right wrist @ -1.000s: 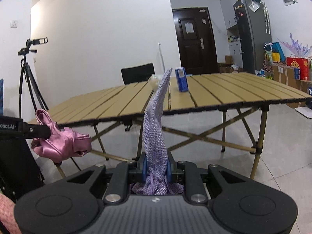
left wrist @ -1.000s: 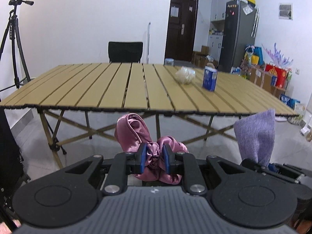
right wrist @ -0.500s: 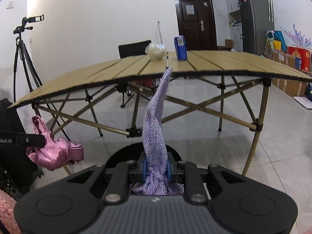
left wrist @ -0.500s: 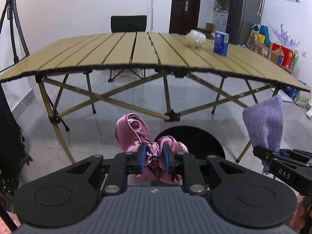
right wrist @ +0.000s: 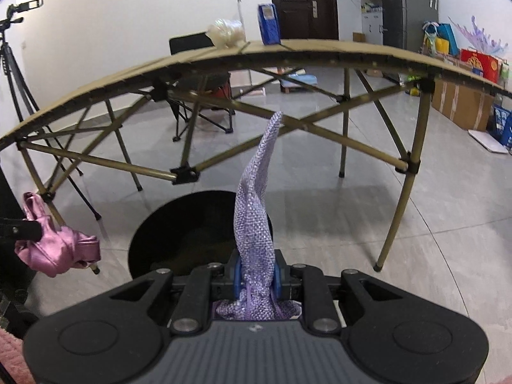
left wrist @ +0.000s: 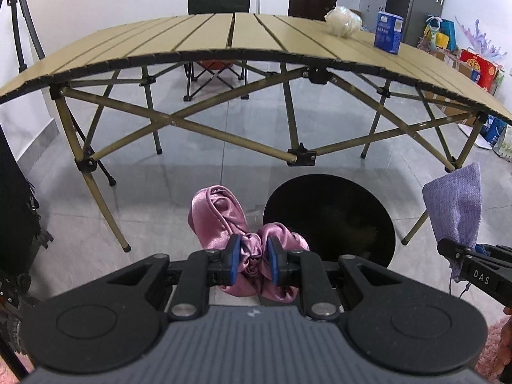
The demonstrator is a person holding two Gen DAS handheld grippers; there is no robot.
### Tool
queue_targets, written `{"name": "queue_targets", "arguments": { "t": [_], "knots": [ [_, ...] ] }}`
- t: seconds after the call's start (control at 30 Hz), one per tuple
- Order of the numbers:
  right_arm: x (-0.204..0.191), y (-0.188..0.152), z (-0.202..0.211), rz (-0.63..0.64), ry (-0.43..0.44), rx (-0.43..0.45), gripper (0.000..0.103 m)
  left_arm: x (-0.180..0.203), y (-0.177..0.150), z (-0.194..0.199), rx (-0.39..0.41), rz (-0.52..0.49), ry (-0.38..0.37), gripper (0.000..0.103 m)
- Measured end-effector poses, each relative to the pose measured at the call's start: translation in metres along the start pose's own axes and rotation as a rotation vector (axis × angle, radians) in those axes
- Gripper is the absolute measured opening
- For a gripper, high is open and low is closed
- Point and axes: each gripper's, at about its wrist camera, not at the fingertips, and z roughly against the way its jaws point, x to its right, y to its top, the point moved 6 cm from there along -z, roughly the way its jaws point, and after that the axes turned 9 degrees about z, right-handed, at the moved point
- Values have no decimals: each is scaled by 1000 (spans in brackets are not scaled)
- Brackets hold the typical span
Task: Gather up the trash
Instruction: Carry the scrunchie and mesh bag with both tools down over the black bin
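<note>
Grey floor tiles surround the black bin below my grippers. My left gripper clamps pink satin cloth; my right gripper clamps purple knit cloth. Next: centre over the bin, release.

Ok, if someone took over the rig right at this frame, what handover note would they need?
Left claw: shut on a crumpled pink satin cloth, held just left of the round black bin on the floor.
Right claw: shut on a lilac knitted cloth, above the bin's near rim.
On the slatted wooden folding table: a crumpled clear plastic wrapper and a blue carton.
Done: both cloths picked up and brought to the bin.
Left: release both into the bin, then fetch the wrapper and carton.
</note>
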Motion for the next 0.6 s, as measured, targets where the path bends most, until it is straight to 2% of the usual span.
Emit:
{"name": "queue_targets", "arguments": {
  "t": [0.6],
  "knots": [
    [25,-4,-49,-47,-22,-78,18,36,9,-54,-77,-44,-4,19]
  ]
}}
